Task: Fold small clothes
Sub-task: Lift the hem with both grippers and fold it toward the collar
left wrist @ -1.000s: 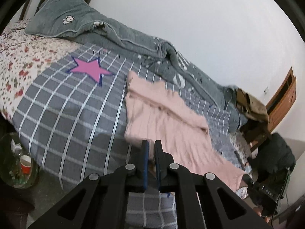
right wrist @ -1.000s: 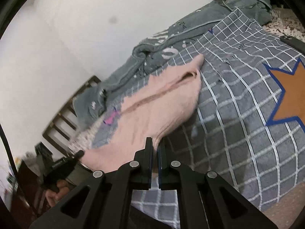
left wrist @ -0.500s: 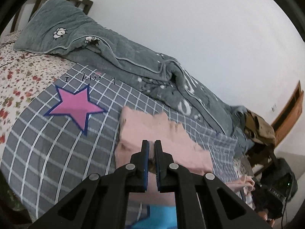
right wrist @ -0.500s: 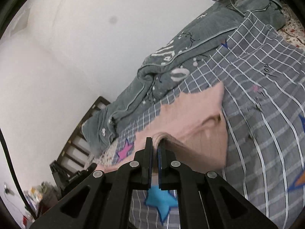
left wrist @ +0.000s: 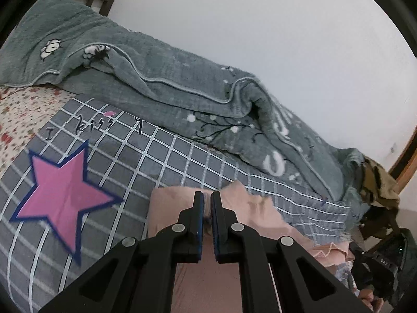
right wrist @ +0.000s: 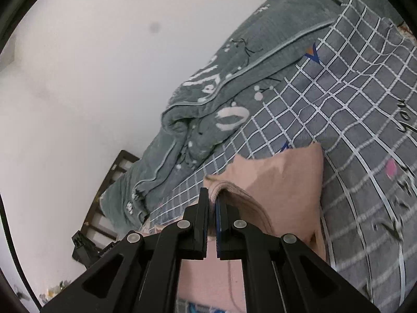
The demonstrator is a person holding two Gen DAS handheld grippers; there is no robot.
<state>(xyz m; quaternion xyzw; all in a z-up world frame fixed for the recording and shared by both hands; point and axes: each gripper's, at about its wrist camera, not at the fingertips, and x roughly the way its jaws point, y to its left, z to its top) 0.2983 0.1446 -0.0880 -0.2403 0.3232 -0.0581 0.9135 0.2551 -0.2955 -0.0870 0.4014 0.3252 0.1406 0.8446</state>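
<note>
The fold is midway: the left gripper [left wrist: 207, 203] and the right gripper [right wrist: 214, 203] each pinch an edge of the pink garment [left wrist: 250, 208], which lies on the checked sheet [left wrist: 161, 156] with its far edge at twelve o'clock of the jaws; the next move, I judge, calls for laying both pinched corners evenly onto that edge before letting go. The rumpled green quilt [left wrist: 161, 83] lies from ten to two o'clock beyond; the pink star [left wrist: 65, 190] sits at nine; neither blocks the fold.
</note>
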